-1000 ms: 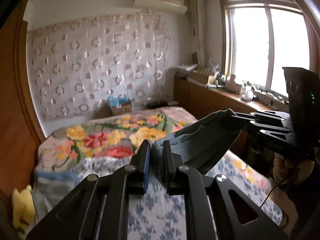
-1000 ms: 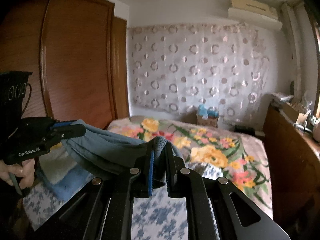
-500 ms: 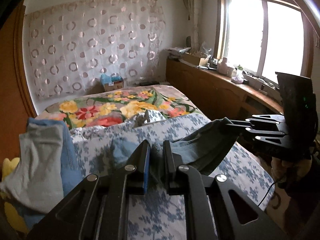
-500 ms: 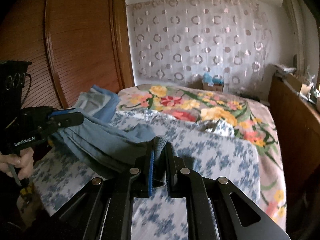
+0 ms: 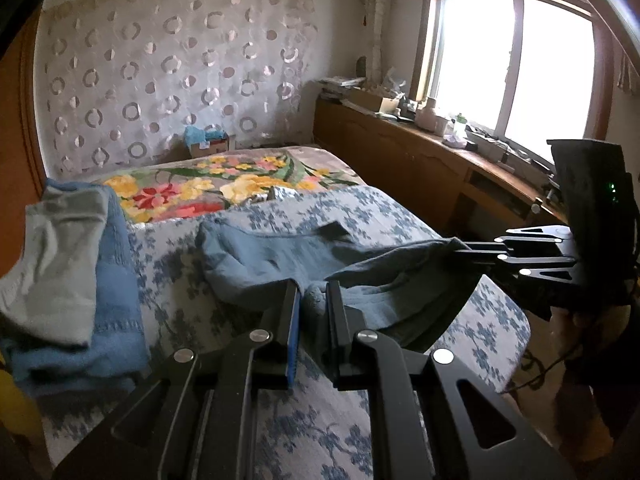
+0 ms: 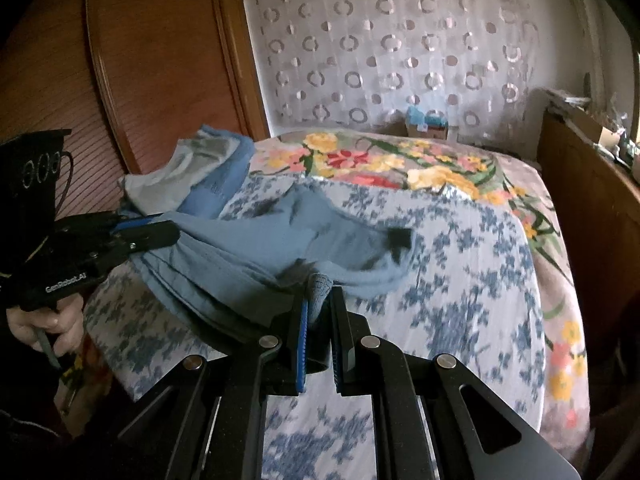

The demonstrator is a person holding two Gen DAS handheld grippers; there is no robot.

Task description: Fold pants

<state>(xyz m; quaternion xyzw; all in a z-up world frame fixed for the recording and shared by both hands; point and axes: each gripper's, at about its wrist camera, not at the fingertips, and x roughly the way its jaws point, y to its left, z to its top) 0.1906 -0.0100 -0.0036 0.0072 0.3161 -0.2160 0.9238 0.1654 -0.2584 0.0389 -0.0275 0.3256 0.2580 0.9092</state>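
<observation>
Grey-blue pants (image 5: 280, 256) stretch between both grippers, their far end draped onto the blue-flowered sheet (image 5: 188, 280). My left gripper (image 5: 312, 292) is shut on a bunched edge of the pants. The right gripper (image 5: 460, 248) comes in from the right, shut on the other corner. In the right wrist view the pants (image 6: 256, 248) lie across the sheet (image 6: 460, 280); my right gripper (image 6: 319, 294) pinches a fold of them, and the left gripper (image 6: 172, 232) clamps the cloth at the left, a hand (image 6: 44, 320) on its grip.
A pile of folded blue and grey clothes (image 5: 68, 272) lies on the bed's left side, seen again as folded clothes (image 6: 200, 176). A flowered blanket (image 5: 208, 188) covers the far bed. A wooden wardrobe (image 6: 140, 72) stands left, a cluttered wooden counter (image 5: 440, 148) under the window right.
Both grippers came down and forward over the bed with the pants still held. The hanging far end of the pants now rests on the flowered sheet. The folded pile came into view.
</observation>
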